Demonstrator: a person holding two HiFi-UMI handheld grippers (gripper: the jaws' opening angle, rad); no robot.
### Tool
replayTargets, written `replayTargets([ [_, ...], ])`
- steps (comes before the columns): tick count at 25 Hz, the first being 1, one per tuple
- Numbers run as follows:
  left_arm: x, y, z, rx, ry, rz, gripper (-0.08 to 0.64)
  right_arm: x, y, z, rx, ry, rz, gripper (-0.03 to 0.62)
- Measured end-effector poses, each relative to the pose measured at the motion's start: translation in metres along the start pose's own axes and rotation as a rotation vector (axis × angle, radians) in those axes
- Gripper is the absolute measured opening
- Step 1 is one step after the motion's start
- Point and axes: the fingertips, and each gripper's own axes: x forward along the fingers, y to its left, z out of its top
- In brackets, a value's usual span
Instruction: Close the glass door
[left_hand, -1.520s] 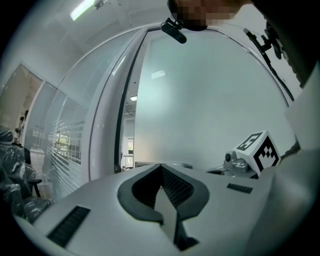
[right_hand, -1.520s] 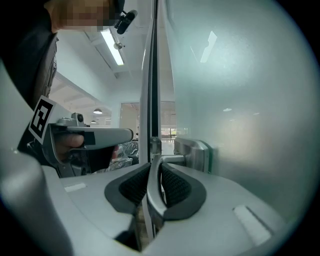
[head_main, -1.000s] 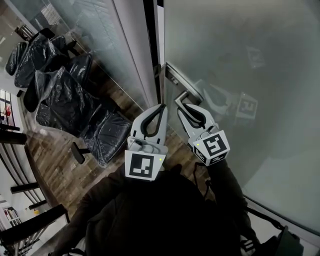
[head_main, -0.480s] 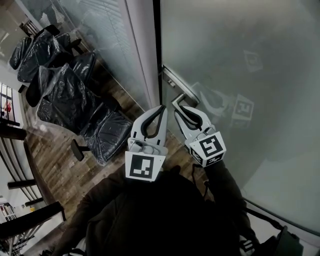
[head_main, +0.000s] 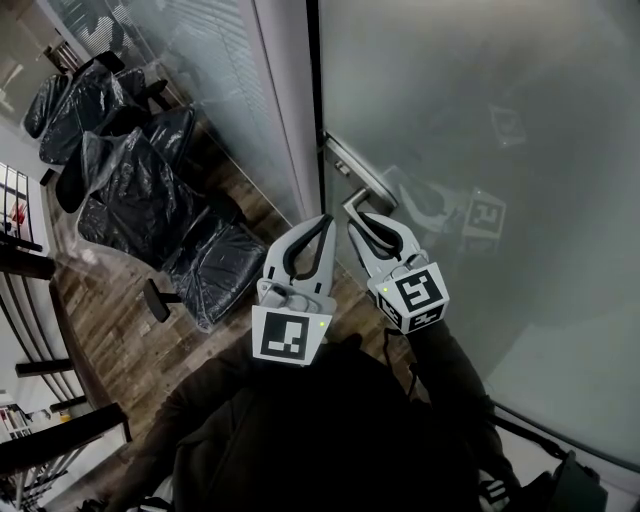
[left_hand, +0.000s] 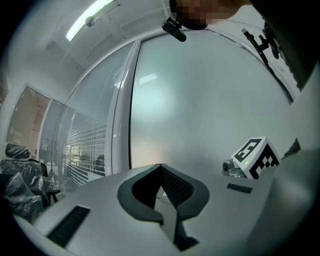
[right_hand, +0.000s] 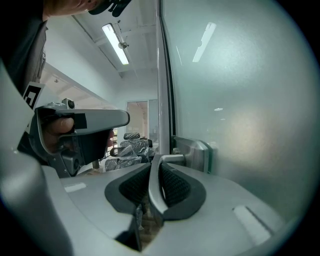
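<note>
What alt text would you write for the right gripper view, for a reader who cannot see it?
The right gripper is clamped on the metal door handle of a frosted glass door that fills the right side of the picture. The left gripper hangs at the left, with plastic-wrapped chairs in the room beyond.

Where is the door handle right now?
The door handle sits centre-right in the head view, at the glass door's left edge, clamped between the right gripper's jaws.
</note>
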Motion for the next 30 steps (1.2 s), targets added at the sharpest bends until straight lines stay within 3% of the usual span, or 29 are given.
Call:
replayTargets([
  [30, 0.007, 0.004, 0.009, 0.011, -0.011, 0.001, -0.003, 0.002, 0.012, 0.005, 0.023, 0.010, 0.035, 0.064],
])
